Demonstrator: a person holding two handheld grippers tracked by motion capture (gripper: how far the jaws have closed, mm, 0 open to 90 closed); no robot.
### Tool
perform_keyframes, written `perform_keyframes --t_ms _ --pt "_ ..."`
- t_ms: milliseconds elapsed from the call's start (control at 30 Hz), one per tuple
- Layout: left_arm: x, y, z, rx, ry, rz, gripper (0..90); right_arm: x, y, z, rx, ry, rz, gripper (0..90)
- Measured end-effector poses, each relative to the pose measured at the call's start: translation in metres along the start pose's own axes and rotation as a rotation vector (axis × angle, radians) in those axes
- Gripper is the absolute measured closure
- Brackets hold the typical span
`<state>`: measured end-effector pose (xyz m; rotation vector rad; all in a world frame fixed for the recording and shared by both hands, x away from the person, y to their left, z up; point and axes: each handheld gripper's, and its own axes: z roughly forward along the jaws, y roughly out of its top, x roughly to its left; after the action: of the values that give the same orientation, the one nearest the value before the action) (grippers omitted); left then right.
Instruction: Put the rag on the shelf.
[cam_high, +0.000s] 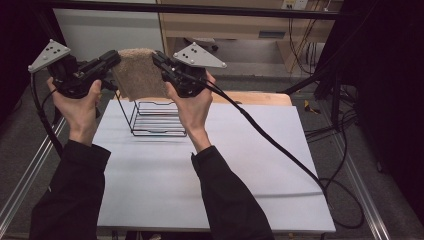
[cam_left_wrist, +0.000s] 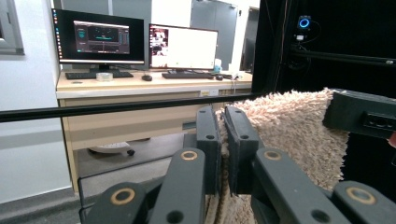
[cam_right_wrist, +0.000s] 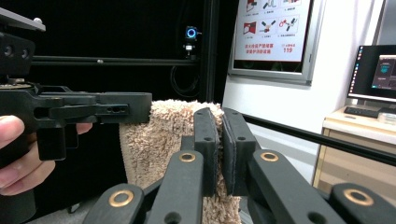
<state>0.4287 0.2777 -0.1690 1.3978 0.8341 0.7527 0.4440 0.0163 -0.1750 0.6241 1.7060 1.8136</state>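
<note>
**Fluffy towel held up in the air**

The left gripper (cam_high: 111, 59) pinches one top corner of the fluffy tan towel (cam_high: 139, 74). The right gripper (cam_high: 159, 59) pinches the other corner. The towel hangs between them, above the black wire rack (cam_high: 156, 119) on the white table (cam_high: 200, 170).

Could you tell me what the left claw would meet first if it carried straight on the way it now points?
Probably the right claw, which grips the far corner of the same fluffy towel that the left claw holds; depth is hard to judge.
</note>
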Motion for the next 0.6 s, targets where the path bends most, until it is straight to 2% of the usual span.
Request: perform_keyframes --t_ms 300,600 --pt "0.008 0.011 0.012 0.012 0.015 0.013 84.9 -0.007 0.007 0.014 -0.002 -0.007 -0.003 86.0" --pt "0.014 0.016 0.028 0.015 0.013 0.011 85.0 -0.017 0.012 0.023 -0.003 -0.028 -0.003 86.0"
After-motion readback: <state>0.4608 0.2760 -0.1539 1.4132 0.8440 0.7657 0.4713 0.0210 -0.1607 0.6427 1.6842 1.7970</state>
